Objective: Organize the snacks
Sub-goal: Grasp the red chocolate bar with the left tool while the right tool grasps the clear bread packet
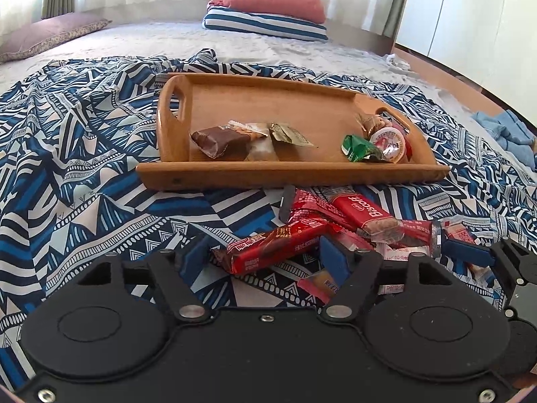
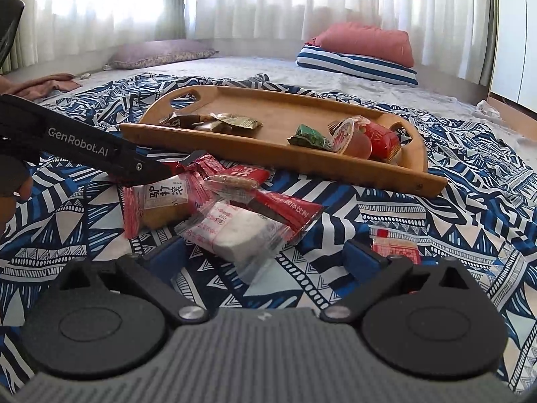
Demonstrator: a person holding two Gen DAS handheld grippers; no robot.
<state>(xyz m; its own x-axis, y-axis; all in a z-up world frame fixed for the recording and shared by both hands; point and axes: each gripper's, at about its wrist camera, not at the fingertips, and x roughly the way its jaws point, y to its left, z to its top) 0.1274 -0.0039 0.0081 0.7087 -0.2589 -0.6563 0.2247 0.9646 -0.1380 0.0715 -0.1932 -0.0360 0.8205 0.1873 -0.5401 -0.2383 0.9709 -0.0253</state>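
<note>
Left tongs (image 1: 265,255): we are holding them partly apart around a red bar (image 1: 275,247), lower middle; pads not visibly pressing.
Right tongs (image 2: 265,255): we are keeping them wide, a white snack (image 2: 241,231) lying between.
Snacks: piling on the bed (image 1: 84,168), lower right.
Tray (image 1: 288,171): sitting just behind, carrying several snacks.

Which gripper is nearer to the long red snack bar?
Left. The left gripper has the long red snack bar between its pads; the right gripper sits further right, over a white-wrapped snack.
</note>
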